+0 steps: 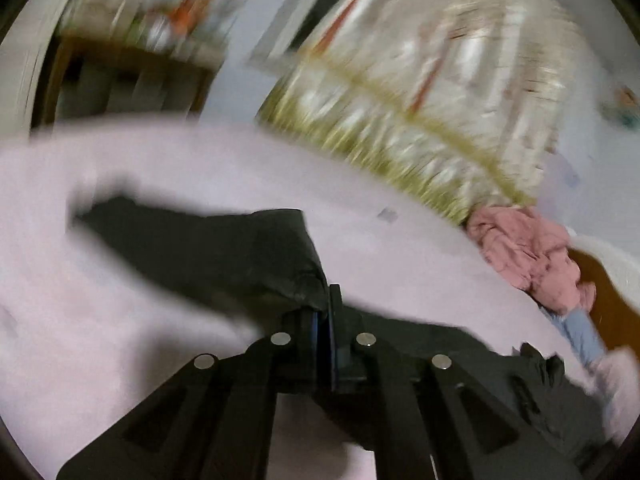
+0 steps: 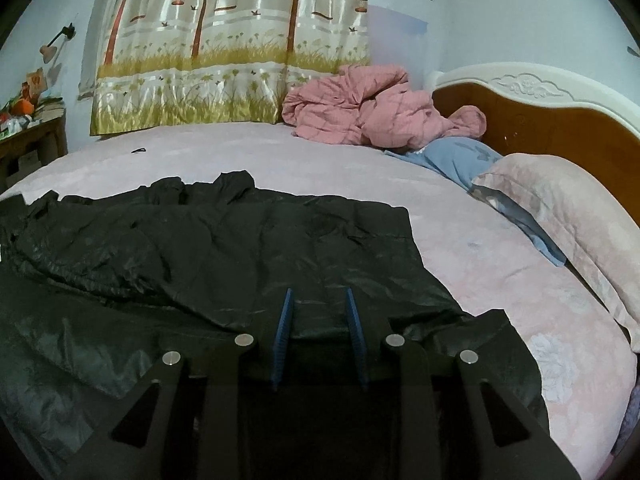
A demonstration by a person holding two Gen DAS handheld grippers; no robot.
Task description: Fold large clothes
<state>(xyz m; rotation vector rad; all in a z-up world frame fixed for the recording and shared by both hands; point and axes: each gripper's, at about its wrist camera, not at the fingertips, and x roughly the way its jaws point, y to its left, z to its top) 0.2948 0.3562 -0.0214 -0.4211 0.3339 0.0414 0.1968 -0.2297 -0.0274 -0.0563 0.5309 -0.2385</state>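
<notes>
Item one: black jacket [image 2: 224, 248], large, shiny and creased, spread across the near half of my bed [image 2: 500, 264], which wears a pale pink sheet. In the left wrist view, one part of the jacket [image 1: 224, 256] is lifted off the sheet; that view is blurred.

Item two: my left tongs [image 1: 326, 312], blades pressed together with a fold of the black jacket pinched between them.

Item three: my right tongs [image 2: 320, 300], blue-faced blades standing apart, hovering low over the jacket's near edge with nothing between them.

Item four: pink quilt [image 2: 360, 112], bunched at the far side of the bed beside the headboard [image 2: 560, 128], which is brown wood with a white carved rim.

Item five: pink flowered pillow [image 2: 568, 224], lying at the right, with a blue cloth [image 2: 460, 160] partly under it.

Item six: curtain [image 2: 232, 48], printed with trees and birdcages, hanging behind the bed.

Item seven: wooden table [image 2: 32, 136], far left, cluttered; its contents are too small to name.
</notes>
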